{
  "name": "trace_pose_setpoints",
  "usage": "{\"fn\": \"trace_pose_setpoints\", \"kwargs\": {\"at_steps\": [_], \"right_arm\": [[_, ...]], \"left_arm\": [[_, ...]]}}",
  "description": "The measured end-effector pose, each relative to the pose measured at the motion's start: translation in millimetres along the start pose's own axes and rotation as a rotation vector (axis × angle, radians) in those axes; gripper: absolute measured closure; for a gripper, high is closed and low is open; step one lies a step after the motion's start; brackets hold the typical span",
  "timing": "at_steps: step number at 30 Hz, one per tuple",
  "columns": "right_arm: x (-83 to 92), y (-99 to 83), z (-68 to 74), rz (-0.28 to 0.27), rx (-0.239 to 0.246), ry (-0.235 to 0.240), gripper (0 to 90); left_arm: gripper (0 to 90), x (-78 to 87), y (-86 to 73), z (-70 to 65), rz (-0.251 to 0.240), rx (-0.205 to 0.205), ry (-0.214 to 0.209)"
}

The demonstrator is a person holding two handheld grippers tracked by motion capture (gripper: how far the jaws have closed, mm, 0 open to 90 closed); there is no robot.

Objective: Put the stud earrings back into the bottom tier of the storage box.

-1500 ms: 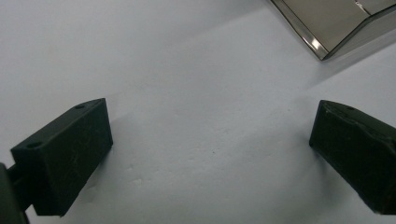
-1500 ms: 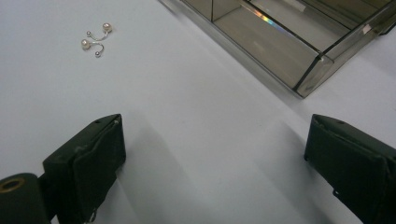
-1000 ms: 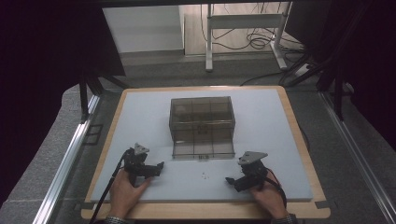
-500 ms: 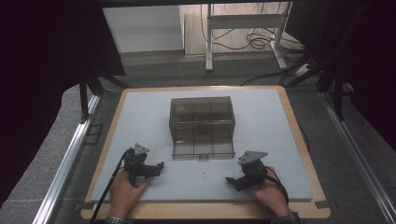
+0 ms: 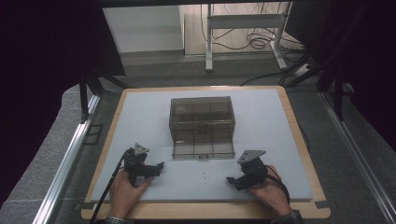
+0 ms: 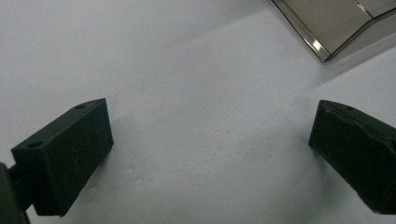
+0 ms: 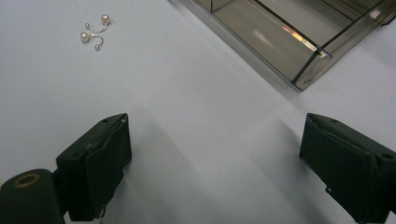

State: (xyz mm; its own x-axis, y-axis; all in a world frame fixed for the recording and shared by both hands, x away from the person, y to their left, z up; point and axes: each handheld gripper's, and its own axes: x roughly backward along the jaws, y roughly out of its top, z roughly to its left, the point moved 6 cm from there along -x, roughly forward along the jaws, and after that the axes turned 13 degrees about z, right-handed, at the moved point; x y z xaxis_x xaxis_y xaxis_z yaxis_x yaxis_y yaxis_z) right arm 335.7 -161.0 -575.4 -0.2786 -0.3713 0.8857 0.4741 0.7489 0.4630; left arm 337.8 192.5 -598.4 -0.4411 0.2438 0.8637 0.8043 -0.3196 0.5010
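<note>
- Your left gripper (image 5: pixel 148 169) and right gripper (image 5: pixel 243 179) rest low on the pale grey mat (image 5: pixel 140 121), jaws spread wide, gripping nothing.
- The smoked transparent plastic compartment box (image 5: pixel 201 120) stands mid-mat, its front flap lying open towards you, presumably for loading.
- A small pearl-tipped metal earring pair (image 7: pixel 95 31) lies between the grippers.
- Open mat surrounds it; the wooden border (image 5: pixel 299 135) is well apart.
</note>
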Motion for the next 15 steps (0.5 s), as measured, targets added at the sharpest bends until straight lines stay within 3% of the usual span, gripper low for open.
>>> {"fn": "trace_pose_setpoints", "kwargs": {"at_steps": [15], "right_arm": [[4.0, 6.4, 0.7, 0.061, -0.016, 0.048, 17.4]], "left_arm": [[0.0, 0.0, 0.0, 0.0, 0.0, 0.001, 0.0]]}}
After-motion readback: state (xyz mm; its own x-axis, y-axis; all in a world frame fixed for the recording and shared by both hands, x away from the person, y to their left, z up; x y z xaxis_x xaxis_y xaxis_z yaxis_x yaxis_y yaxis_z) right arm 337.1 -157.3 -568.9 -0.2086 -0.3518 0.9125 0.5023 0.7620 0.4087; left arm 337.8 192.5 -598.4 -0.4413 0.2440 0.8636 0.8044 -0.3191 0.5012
